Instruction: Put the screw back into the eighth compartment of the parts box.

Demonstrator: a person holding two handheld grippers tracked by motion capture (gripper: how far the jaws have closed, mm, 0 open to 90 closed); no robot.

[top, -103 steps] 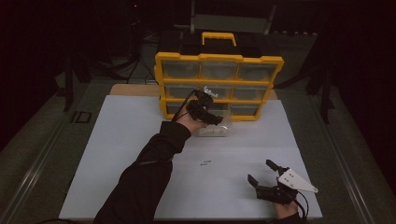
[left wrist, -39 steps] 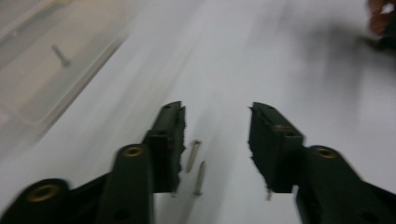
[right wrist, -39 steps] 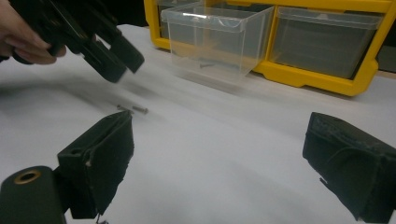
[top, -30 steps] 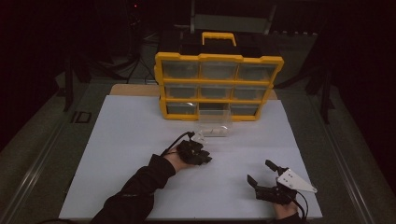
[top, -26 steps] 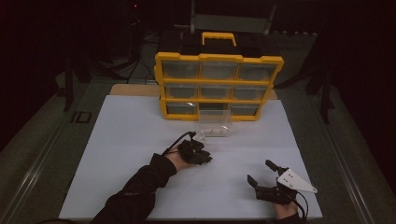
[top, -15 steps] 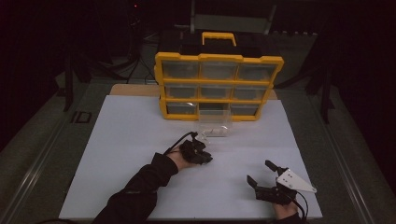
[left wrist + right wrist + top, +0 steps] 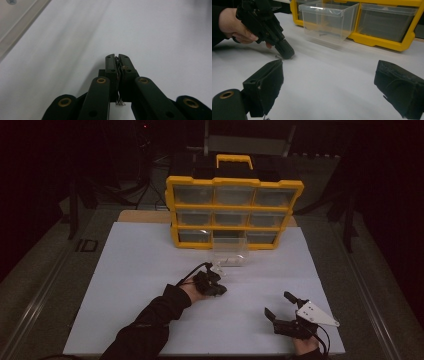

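- Nearest to me, at the table's front edge on my right, my right gripper [image 7: 286, 312] rests on the white sheet [image 7: 135, 265] with its fingers wide apart and nothing between them; it sits exactly where it sat a second ago.
- Farther in, near the middle of the sheet, my left gripper [image 7: 216, 287] points down at the paper, where a second ago it was already hovering over this same spot.
- Its jaws have just been closing, and in the left gripper view my fingers [image 7: 110, 65] now stand together with a thin bit of metal, the small screw [image 7: 120, 102], caught in the seam between them.
- I judge that the pick from the sheet is made, though the grip looks slight and the piece could slip on the lift.
- Beyond that hand, the clear drawer [image 7: 230, 252] stands pulled out on the sheet, touching the front of the yellow organizer [image 7: 234, 212], with a few small parts on its floor.
- Next, as I read it, the screw goes up and over into that drawer.
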